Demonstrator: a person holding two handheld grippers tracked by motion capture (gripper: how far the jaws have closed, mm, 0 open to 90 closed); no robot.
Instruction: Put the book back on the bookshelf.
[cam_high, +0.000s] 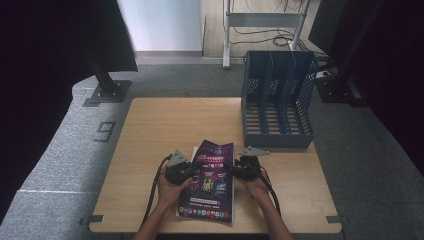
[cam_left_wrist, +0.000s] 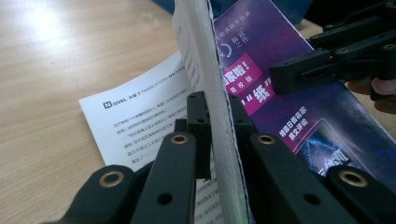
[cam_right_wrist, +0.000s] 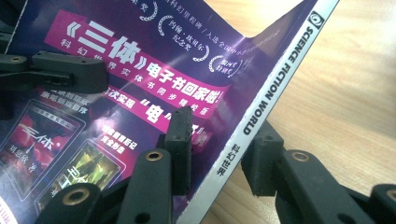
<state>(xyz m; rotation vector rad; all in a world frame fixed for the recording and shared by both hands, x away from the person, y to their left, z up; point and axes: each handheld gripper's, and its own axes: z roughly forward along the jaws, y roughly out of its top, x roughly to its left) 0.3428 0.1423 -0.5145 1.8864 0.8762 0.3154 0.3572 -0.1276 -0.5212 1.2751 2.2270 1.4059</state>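
Two hand-held grippers meet at one magazine (cam_high: 210, 182) near the front edge of the wooden table (cam_high: 150, 150), in front of the person. In the high view the left gripper (cam_high: 186, 172) is at the left edge of the purple cover and the right gripper (cam_high: 236, 170) is at the right edge, where the white spine is. The left hand (cam_high: 172, 189) and the right hand (cam_high: 256, 186) hold them from below.

In the left gripper view the two black jaws are pressed on the open edge of the pages, one jaw on each side, so this gripper clamps the magazine. A loose white printed sheet (cam_left_wrist: 140, 116) lies flat on the table under the magazine, beside the jaws.

In the right gripper view one jaw lies on the cover and the other is below the spine edge. This edge is raised from the table. I cannot tell if these jaws press it.

Behind the magazine, toward the far right of the table, stands a blue file rack (cam_high: 278, 100) with upright dividers.
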